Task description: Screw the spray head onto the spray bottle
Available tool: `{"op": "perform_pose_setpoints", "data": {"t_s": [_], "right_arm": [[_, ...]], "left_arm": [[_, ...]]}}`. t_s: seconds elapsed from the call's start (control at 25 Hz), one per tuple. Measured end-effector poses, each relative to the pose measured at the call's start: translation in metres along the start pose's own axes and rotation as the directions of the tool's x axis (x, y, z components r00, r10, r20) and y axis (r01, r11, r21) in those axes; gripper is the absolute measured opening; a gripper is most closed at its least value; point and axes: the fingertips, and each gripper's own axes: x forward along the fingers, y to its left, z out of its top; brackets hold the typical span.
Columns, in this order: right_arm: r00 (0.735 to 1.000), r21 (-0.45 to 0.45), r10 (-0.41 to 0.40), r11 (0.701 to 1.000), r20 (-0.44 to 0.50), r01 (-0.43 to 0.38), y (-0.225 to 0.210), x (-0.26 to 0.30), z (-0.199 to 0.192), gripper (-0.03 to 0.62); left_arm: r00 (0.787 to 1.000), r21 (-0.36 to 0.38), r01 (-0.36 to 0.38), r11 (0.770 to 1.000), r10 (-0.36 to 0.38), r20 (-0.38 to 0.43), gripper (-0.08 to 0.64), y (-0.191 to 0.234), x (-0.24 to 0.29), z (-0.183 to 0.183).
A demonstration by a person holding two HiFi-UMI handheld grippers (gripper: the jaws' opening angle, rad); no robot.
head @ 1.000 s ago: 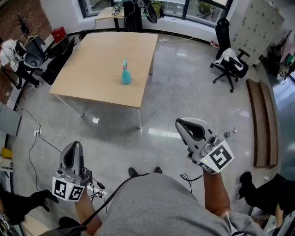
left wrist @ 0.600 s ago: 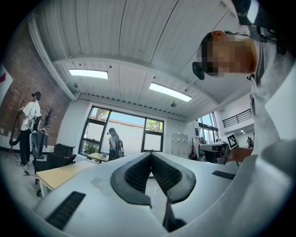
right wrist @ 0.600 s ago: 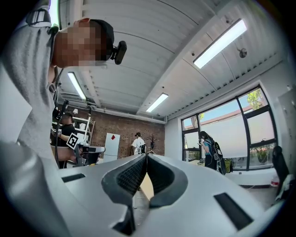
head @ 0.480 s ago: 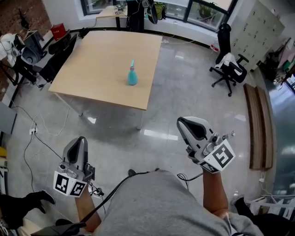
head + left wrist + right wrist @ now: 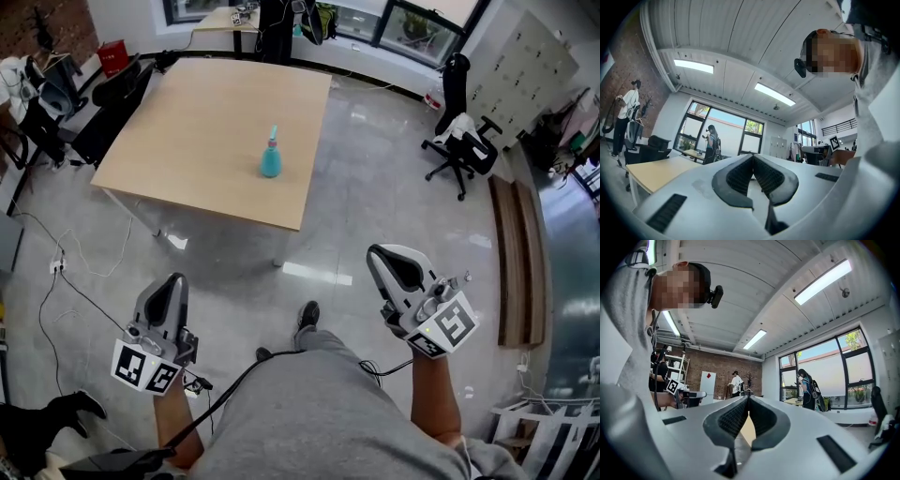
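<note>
Head view: the table [image 5: 206, 122] draws nearer; left gripper [image 5: 174, 279] and right gripper [image 5: 377, 253] clenched, empty; spray bottle [image 5: 271, 157] not yet within reach.

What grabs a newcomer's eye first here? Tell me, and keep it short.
A lone teal spray bottle stands upright near the middle of the wooden table, well ahead of the person in the head view. Nearer, over the shiny grey floor, the left gripper and the right gripper are both shut and empty, well short of the table.
</note>
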Motion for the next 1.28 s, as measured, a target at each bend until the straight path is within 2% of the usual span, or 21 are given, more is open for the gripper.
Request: {"op": "perform_pose_setpoints", "data": {"t_s": [0.32, 0.48, 0.64, 0.76, 0.92, 1.12, 1.28], "right_arm": [[0.999, 0.042, 0.047, 0.998, 0.013, -0.048, -0.072, 0.046, -0.014, 0.006], [0.996, 0.056, 0.083, 0.995, 0.040, -0.085, -0.127, 0.070, -0.016, 0.006], [0.990, 0.067, 0.135, 0.988, 0.036, -0.137, -0.180, 0.088, -0.023, 0.006], [0.985, 0.054, 0.165, 0.984, 0.050, -0.167, -0.210, 0.107, -0.022, 0.006], [0.981, 0.071, 0.178, 0.980, 0.075, -0.183, -0.240, 0.123, -0.020, 0.006], [0.979, 0.111, 0.201, 0.973, 0.015, -0.202, -0.269, 0.150, -0.047, 0.006], [0.982, 0.119, 0.188, 0.974, 0.032, -0.190, -0.284, 0.190, -0.050, 0.006]], "left_arm": [[0.999, 0.018, -0.028, 0.999, 0.028, -0.028, 0.005, 0.021, 0.070, -0.005], [0.998, 0.039, -0.043, 0.998, 0.045, -0.043, 0.005, 0.030, 0.128, -0.011], [0.999, 0.060, -0.041, 0.997, 0.043, -0.024, 0.005, 0.027, 0.193, -0.011], [0.998, 0.051, -0.056, 0.997, 0.057, -0.015, 0.005, 0.031, 0.226, -0.020], [0.997, 0.040, -0.056, 0.998, 0.057, -0.045, 0.005, 0.030, 0.260, -0.030], [0.996, 0.028, -0.072, 0.997, 0.073, -0.049, 0.005, 0.064, 0.297, -0.035], [0.996, 0.012, -0.052, 0.999, 0.052, -0.073, 0.005, 0.102, 0.326, -0.044]]}}
